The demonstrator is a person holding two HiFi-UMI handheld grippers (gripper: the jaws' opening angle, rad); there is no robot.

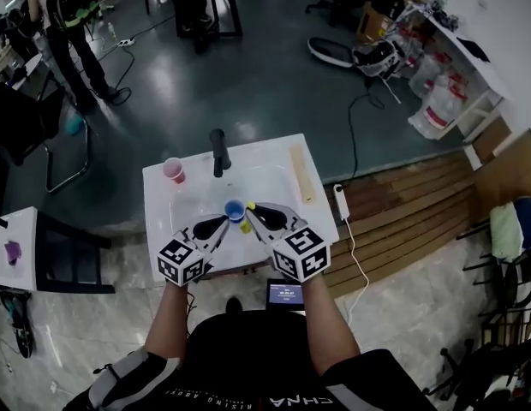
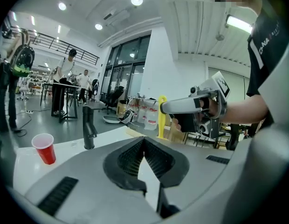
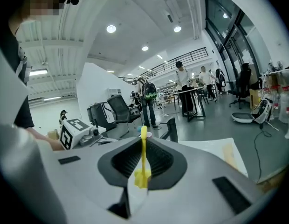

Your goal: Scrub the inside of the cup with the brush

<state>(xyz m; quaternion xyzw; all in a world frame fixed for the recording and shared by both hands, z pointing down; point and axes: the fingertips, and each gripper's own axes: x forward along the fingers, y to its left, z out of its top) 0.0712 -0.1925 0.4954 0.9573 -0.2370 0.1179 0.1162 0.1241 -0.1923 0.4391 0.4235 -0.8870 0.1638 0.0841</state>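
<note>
**Brush pinched in right tool, blue cup just this side of the faucet**

- Landmark: black faucet (image 1: 218, 151), upright at the far middle of the white tabletop (image 1: 278, 154).
- Blue cup (image 1: 235, 210): upright, mouth up, on the person's side of the faucet and close to it. It sits between the tips of the two tools. Contact with either tool can't be made out.
- Right tool (image 3: 143, 146): jaws pressed onto the yellow brush (image 3: 143, 158), whose handle stands up between the pads. Its tips are just right of the cup, on the near side of the faucet.
- Left tool (image 2: 144, 141): jaws pressed together, nothing between them. It is near-left of the faucet, pointing towards the cup.
- Red cup (image 1: 173, 169): upright, left of the faucet, apart from both tools.
- Pale wooden strip (image 1: 301, 174): lies flat, well right of the faucet.
</note>
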